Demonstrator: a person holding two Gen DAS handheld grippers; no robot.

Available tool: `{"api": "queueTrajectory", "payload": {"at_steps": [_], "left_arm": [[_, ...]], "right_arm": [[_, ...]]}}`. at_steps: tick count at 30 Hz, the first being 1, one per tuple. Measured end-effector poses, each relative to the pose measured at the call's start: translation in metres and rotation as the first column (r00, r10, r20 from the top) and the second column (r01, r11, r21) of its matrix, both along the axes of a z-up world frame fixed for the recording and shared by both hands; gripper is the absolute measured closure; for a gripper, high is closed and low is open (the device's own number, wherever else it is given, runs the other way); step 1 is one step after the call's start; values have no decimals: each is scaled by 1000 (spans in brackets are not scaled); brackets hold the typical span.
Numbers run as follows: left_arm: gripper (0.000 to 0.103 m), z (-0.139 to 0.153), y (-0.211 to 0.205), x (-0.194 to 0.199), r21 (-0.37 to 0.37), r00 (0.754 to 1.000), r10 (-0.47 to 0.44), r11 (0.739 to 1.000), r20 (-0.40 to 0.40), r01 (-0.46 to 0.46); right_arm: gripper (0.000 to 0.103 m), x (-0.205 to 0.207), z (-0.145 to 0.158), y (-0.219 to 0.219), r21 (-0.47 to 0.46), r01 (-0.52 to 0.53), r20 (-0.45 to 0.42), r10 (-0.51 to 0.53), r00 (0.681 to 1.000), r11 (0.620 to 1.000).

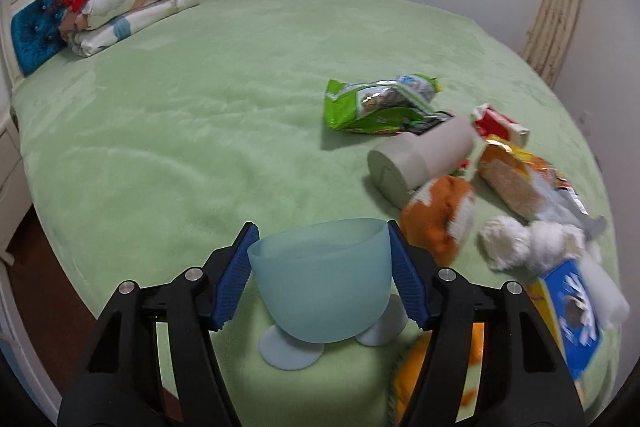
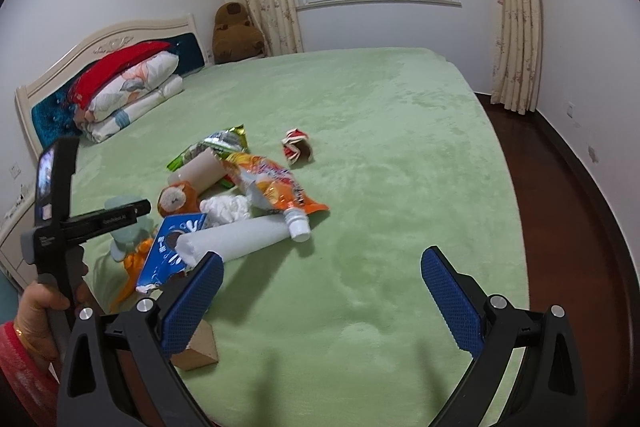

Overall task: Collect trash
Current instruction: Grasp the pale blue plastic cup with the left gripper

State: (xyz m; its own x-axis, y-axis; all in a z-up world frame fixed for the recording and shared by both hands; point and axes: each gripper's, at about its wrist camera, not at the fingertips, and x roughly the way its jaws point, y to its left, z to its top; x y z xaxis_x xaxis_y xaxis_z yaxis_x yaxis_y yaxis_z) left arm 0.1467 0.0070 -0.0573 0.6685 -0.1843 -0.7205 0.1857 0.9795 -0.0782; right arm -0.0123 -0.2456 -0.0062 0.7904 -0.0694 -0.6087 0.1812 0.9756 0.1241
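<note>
My left gripper (image 1: 322, 273) is shut on a pale blue footed cup (image 1: 322, 287) near the bed's near edge; it also shows in the right wrist view (image 2: 128, 223). A trash pile lies to its right: a green snack bag (image 1: 380, 103), a grey tumbler (image 1: 420, 157), an orange snack bag (image 2: 272, 187), a crumpled red wrapper (image 2: 296, 145), white tissue (image 2: 226, 209), a blue-and-white carton (image 2: 170, 251) and a white tube (image 2: 240, 237). My right gripper (image 2: 322, 297) is open and empty above bare bedspread, right of the pile.
An orange-and-white plush toy (image 2: 176, 199) lies in the pile. A small cardboard box (image 2: 198, 349) sits by my right gripper's left finger. Folded bedding (image 2: 128, 95) is stacked at the headboard. A brown plush (image 2: 236, 33) sits in the corner. Wood floor (image 2: 560, 207) borders the bed on the right.
</note>
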Motion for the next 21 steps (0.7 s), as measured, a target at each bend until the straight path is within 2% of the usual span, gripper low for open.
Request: {"api": "queueTrajectory", "payload": {"at_steps": [8, 14, 18, 21], "left_arm": [[40, 29, 25, -56, 21, 998, -17, 1000, 54, 16], [40, 55, 63, -113, 4, 992, -6, 1000, 128, 5], [40, 54, 86, -141, -49, 992, -3, 999, 126, 9], [40, 48, 103, -155, -98, 995, 2, 995, 102, 8]], "right_arm": [[6, 0, -6, 36, -20, -109, 13, 109, 994, 994], [6, -1, 4, 65, 1, -193, 48, 193, 980, 981], [6, 13, 4, 99, -39, -223, -20, 223, 975, 974], [9, 30, -3, 116, -6, -242, -81, 241, 967, 970]]}}
